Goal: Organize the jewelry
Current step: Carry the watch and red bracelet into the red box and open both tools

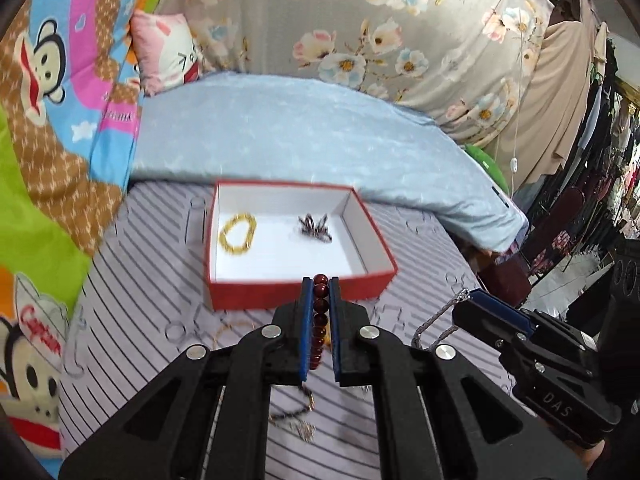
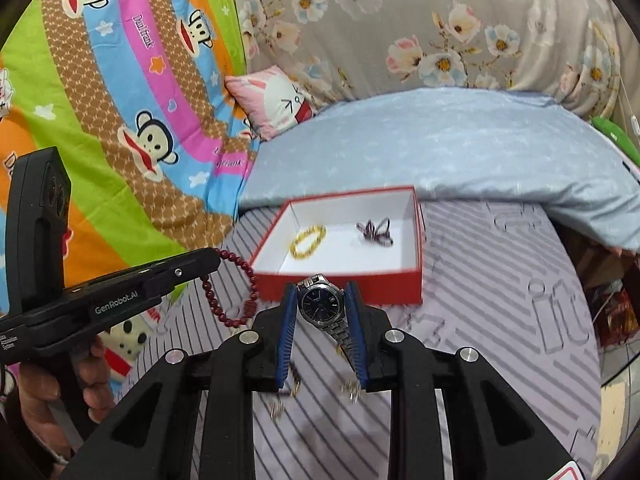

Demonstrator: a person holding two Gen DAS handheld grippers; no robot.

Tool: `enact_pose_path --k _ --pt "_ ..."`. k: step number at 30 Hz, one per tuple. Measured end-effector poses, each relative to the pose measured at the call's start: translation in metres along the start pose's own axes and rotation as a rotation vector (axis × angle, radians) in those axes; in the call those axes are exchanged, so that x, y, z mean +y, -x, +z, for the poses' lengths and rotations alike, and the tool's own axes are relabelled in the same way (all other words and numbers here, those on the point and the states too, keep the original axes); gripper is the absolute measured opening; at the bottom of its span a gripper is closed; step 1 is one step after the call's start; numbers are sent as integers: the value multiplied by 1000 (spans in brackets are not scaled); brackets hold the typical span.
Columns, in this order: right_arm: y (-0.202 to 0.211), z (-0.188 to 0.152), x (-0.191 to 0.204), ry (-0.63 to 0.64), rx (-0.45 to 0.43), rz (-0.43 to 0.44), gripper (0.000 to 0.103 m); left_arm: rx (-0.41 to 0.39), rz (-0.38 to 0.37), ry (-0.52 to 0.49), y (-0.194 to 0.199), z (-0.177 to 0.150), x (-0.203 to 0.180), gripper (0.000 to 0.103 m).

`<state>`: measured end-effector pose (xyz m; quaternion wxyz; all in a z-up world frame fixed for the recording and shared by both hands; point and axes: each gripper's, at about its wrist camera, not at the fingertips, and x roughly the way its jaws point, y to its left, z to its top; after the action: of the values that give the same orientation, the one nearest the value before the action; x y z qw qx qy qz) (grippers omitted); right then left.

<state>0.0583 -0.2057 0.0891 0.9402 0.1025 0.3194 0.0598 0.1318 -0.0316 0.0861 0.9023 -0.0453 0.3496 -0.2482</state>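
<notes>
A red box [image 1: 360,286] with a white inside sits on the striped mat; it also shows in the right wrist view [image 2: 400,292]. Inside lie a yellow bead bracelet [image 1: 237,234] [image 2: 307,241] and a dark bracelet [image 1: 314,229] [image 2: 374,232]. My left gripper [image 1: 320,282] is shut on a dark red bead bracelet [image 1: 320,320] just before the box's near wall; the beads hang from it in the right wrist view [image 2: 228,288]. My right gripper [image 2: 322,286] is shut on a silver wristwatch [image 2: 320,306] with a dark dial, also just before the box; its chain band shows in the left wrist view [image 1: 436,318].
More loose jewelry lies on the mat under the grippers [image 1: 296,420] [image 2: 288,396]. A light blue quilt [image 1: 300,136] lies behind the box, with a pink pillow [image 1: 168,52] and cartoon bedding [image 2: 100,100] to the left. The mat's right edge drops off [image 2: 592,320].
</notes>
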Motion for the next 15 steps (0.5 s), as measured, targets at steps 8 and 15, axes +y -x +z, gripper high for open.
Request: enact_pose_path --k 8,15 --pt "-53 61 -13 -30 -16 23 24 -17 35 7 -42 49 19 8" --pt "-115 71 -26 -41 36 -8 24 39 50 23 -102 61 33 8"
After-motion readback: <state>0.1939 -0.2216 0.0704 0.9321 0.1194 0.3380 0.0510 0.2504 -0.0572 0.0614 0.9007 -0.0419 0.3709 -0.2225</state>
